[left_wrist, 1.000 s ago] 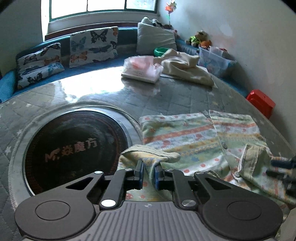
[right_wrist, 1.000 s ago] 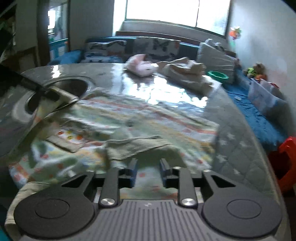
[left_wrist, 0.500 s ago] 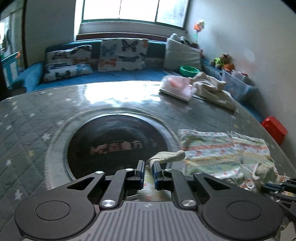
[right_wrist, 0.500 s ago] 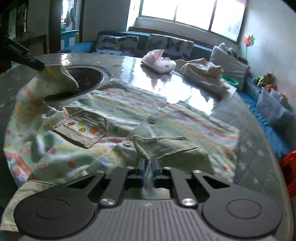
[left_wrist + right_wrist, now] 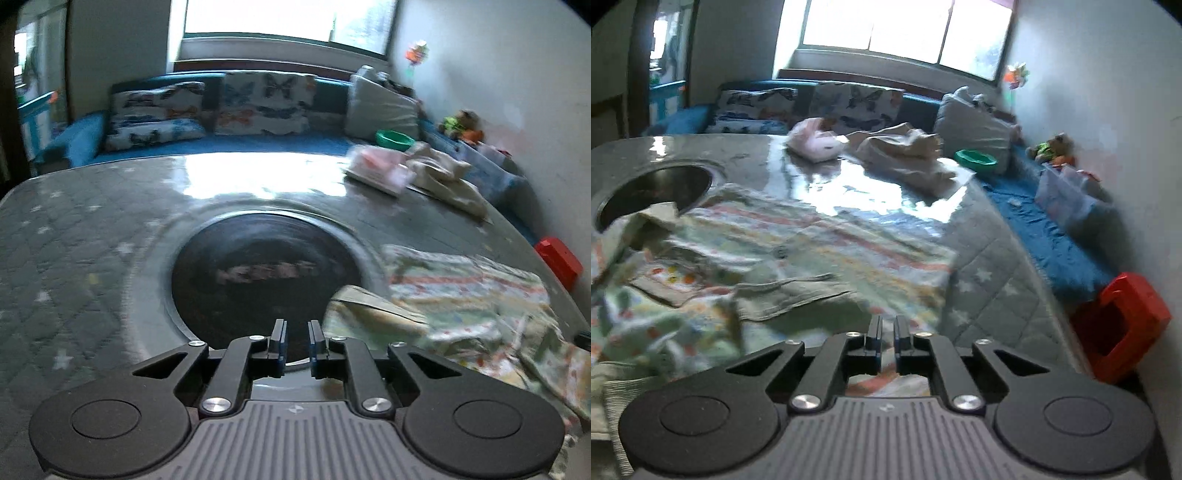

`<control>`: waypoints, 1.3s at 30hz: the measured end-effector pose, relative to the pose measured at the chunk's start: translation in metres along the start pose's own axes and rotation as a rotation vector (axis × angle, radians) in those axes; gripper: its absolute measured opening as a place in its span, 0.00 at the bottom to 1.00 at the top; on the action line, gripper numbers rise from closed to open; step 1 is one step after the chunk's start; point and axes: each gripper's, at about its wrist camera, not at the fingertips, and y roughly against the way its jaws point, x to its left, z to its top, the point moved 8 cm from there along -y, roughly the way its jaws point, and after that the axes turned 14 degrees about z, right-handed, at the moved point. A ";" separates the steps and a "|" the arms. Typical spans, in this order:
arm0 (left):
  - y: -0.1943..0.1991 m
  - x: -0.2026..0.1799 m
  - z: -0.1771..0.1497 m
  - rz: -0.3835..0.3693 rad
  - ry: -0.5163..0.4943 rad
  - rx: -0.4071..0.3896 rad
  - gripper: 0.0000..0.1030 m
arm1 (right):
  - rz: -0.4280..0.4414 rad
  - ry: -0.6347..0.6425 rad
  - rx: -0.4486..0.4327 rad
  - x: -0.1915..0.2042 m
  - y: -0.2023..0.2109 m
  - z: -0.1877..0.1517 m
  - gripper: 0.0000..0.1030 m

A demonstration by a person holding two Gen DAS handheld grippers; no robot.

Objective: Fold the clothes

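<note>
Both your tongs are empty over the patterned shirt.

Your left gripper (image 5: 295, 341) stands apart above the dark round inset (image 5: 266, 273); your right gripper (image 5: 886, 341) is nearly together, gripping nothing. The shirt (image 5: 798, 243) lies rumpled on the table (image 5: 982, 295), likely let drop, right of your left tongs.

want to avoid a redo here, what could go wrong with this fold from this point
The left hand-held gripper is open and empty, so the loose sleeve of the pastel striped button shirt may slump over the dark round inset. The right hand-held gripper also holds nothing; bunched fabric may set crooked.
</note>
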 end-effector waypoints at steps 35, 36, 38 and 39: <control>-0.025 -0.021 0.004 0.038 -0.043 -0.018 0.04 | 0.007 -0.022 -0.009 -0.005 0.002 -0.007 0.06; -0.023 -0.016 0.004 0.042 -0.027 -0.019 0.03 | 0.022 -0.021 -0.006 -0.002 0.000 -0.008 0.08; -0.019 -0.003 0.000 0.055 0.008 -0.015 0.03 | 0.035 -0.002 0.000 0.007 -0.006 -0.008 0.11; -0.017 0.002 -0.002 0.061 0.024 -0.012 0.03 | 0.042 0.008 0.004 0.011 -0.008 -0.008 0.14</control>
